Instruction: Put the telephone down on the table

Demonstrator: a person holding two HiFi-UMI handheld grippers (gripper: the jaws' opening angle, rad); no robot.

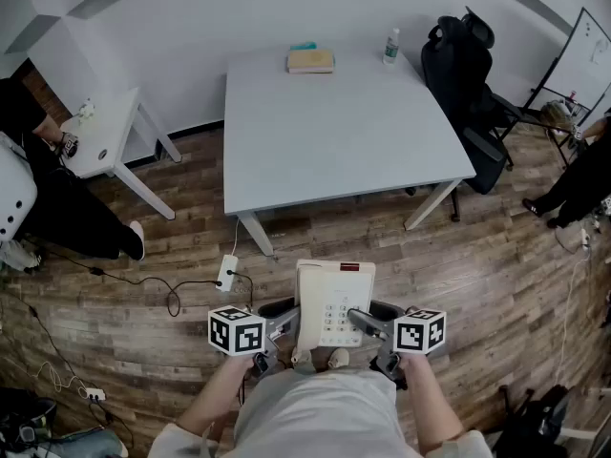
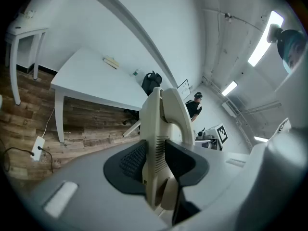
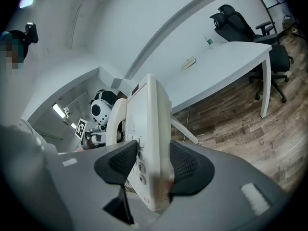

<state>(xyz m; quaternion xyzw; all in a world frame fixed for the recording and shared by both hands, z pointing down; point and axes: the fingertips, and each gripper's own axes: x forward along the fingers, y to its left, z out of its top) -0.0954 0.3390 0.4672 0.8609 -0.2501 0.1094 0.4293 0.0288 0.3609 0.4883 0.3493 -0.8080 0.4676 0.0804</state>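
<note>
Cream plastic push-button telephone [image 1: 332, 305] held above wooden floor [image 1: 496, 275], left gripper [image 1: 279, 324] and right gripper [image 1: 370, 322] each clamping one side; long axis points toward white rectangular table [image 1: 334, 132], well apart ahead

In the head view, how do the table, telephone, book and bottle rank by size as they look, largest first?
1. table
2. telephone, enlarged because it is nearest the camera
3. book
4. bottle

Head view steeply down from above; gripper views close, facing each other across telephone [image 1: 332, 299]; all share table [image 1: 334, 132].
</note>
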